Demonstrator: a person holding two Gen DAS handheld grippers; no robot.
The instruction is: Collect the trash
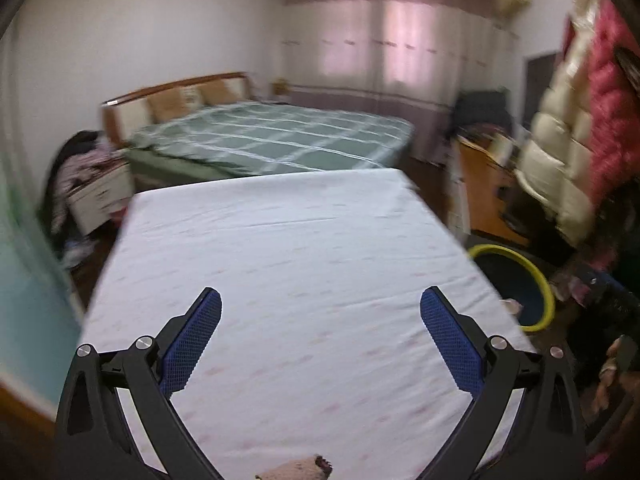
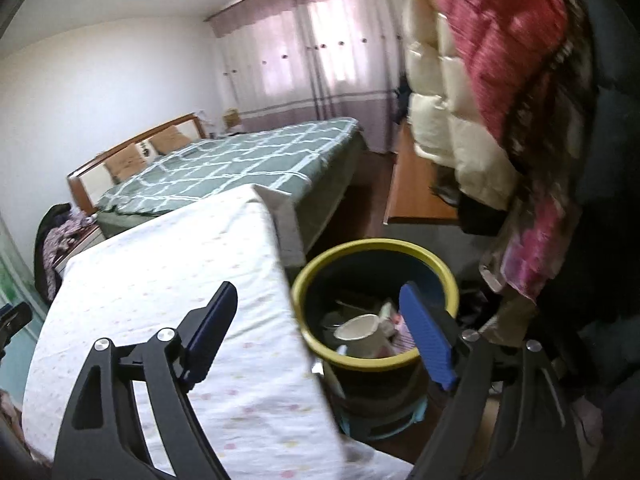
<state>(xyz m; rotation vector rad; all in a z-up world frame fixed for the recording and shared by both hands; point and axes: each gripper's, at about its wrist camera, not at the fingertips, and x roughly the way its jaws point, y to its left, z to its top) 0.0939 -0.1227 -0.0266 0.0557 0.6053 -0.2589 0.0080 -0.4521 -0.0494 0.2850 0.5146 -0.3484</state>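
Beside the table draped in a white cloth with faint pink flecks (image 2: 168, 280), on its right-hand side, stands the dark round waste bin with a yellow-green rim (image 2: 374, 246), and it already holds trash: a white paper cup lying on its side (image 2: 360, 332) among crumpled scraps of paper and wrapper; so part of the collecting looks done, judging from what lies in the bin; the right gripper (image 2: 320, 334) hangs just above the bin's near rim with its jaws spread apart and nothing between them, one blue-padded finger over the cloth and the other over the bin's mouth; the left gripper (image 1: 320, 338) is likewise released, jaws wide and empty, pointing along the tabletop (image 1: 280, 240), which shows no litter on its visible surface; what is left is hard to settle, since only a small pinkish, frayed object at the near edge (image 1: 298, 468) breaks the bare cloth, and whether it is trash I cannot tell; the right wrist view alone shows inside the bin; the left wrist view shows only a slice of its rim (image 1: 538, 276) past the table's corner, yet gives nearly the full spread of the tabletop, which the right view cuts off.
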